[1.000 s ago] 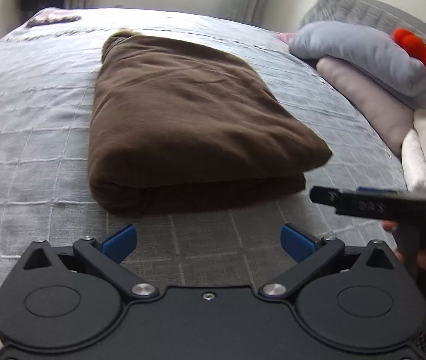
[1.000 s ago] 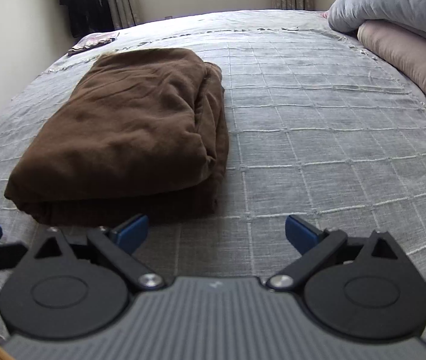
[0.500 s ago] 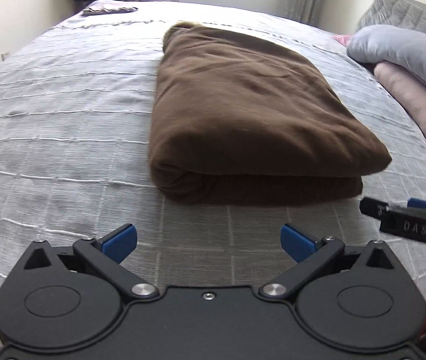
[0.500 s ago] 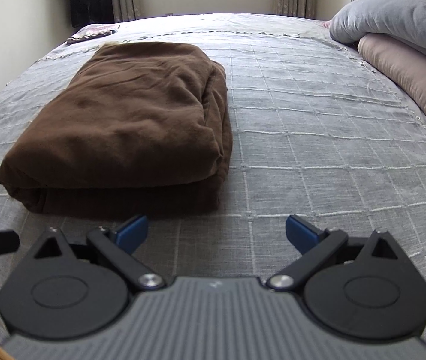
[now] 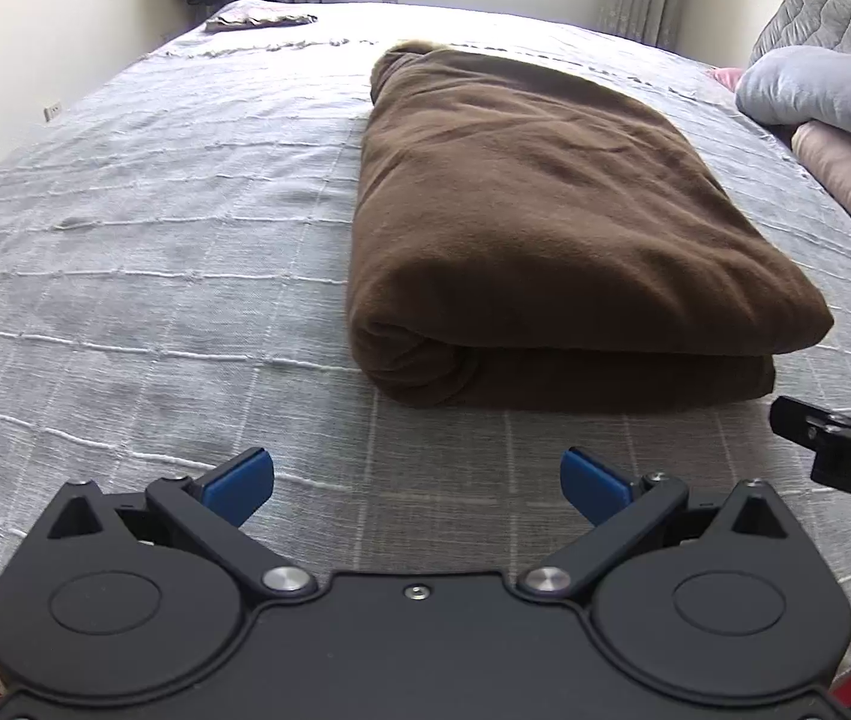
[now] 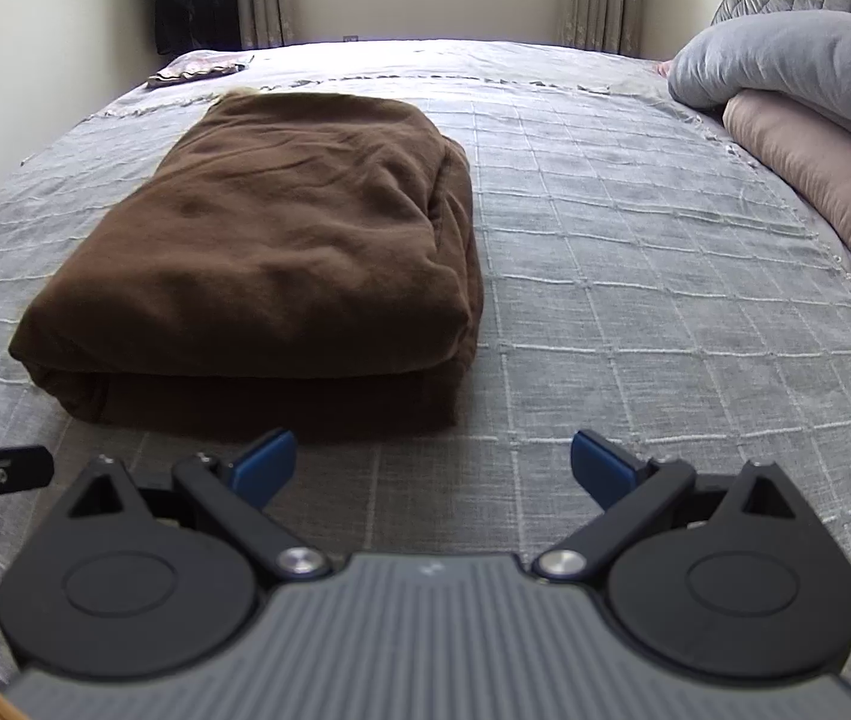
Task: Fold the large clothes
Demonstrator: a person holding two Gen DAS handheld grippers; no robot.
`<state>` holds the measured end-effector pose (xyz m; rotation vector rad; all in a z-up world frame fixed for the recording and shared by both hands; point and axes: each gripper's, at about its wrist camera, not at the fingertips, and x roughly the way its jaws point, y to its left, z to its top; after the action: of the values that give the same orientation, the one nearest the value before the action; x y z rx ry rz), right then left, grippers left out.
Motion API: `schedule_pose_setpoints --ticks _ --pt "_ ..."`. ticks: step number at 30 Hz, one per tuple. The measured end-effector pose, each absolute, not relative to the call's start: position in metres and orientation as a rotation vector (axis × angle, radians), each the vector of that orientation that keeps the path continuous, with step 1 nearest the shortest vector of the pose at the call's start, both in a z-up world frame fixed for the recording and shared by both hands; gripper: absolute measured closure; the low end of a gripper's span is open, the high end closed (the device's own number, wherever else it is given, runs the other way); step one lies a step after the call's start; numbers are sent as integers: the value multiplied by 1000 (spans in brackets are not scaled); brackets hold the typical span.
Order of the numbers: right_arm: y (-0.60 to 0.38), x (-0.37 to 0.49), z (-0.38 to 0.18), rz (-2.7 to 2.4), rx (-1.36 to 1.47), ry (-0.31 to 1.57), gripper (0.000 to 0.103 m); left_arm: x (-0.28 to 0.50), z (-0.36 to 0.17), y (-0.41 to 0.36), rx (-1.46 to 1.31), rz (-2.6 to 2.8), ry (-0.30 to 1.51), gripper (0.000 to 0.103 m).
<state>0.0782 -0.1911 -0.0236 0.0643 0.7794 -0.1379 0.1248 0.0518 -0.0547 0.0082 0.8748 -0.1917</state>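
Bed (image 5: 155,228), grey checked cover; pillows (image 6: 797,78) stacked to the right of both tools. Brown garment (image 5: 545,228) (folded into a thick rectangle) lies on the cover just ahead of both tools, touched by neither. Left tool (image 5: 417,480): blue pads spread apart, empty. Right tool (image 6: 432,465): likewise apart, empty.

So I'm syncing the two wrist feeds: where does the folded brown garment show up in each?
Left wrist: brown garment right of centre, beyond the open left gripper.
Right wrist: brown garment left of centre, beyond the open right gripper.
Shared landmark: grey pillow.
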Motion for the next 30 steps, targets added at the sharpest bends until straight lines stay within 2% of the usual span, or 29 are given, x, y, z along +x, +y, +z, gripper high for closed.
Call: schedule_pose_setpoints --ticks 30 --pt "-184 80 -24 -130 50 775 3 122 -54 43 41 -163 859 0"
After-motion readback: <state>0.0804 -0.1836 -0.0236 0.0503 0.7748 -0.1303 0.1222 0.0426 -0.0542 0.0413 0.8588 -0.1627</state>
